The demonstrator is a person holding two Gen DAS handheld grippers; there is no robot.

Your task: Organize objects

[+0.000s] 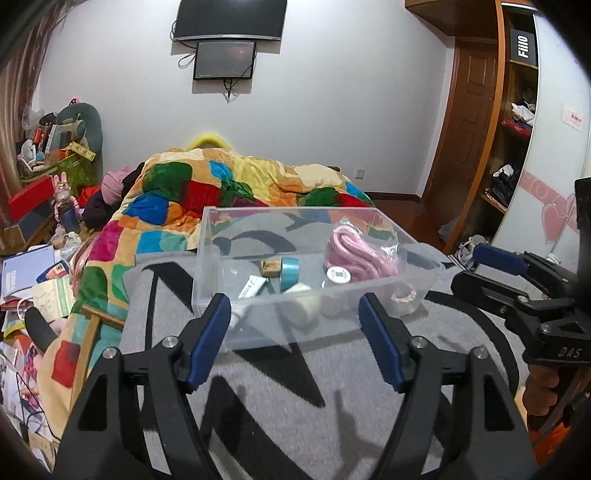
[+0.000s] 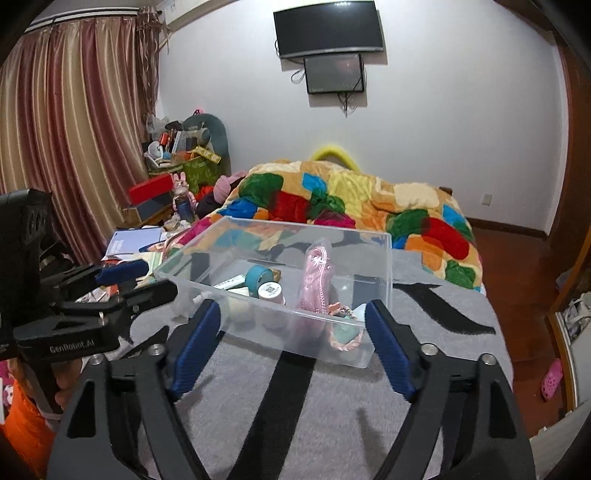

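A clear plastic box [image 1: 258, 328] [image 2: 384, 258] stands on the grey and black bedspread [image 1: 295, 406] [image 2: 314, 406]. Inside it lie a blue tape roll [image 1: 289, 272] [image 2: 258, 279], a pink knitted item in a bag [image 1: 354, 254] [image 2: 317, 280], a white-lidded jar [image 1: 338, 275] [image 2: 271, 291], a white tube [image 1: 252, 287], a cream ball [image 1: 306, 299] and a pink braided ring [image 1: 404, 295] [image 2: 345, 341]. My left gripper [image 1: 293, 314] is open and empty just before the box. My right gripper [image 2: 291, 317] is open and empty at the box's near wall.
A colourful patchwork blanket [image 1: 229, 192] [image 2: 369, 199] is heaped behind the box. Cluttered books and toys [image 1: 40, 258] lie to the left. A wardrobe [image 1: 513, 129] and wooden floor [image 2: 517, 280] are to the right. Two screens [image 2: 328, 33] hang on the wall.
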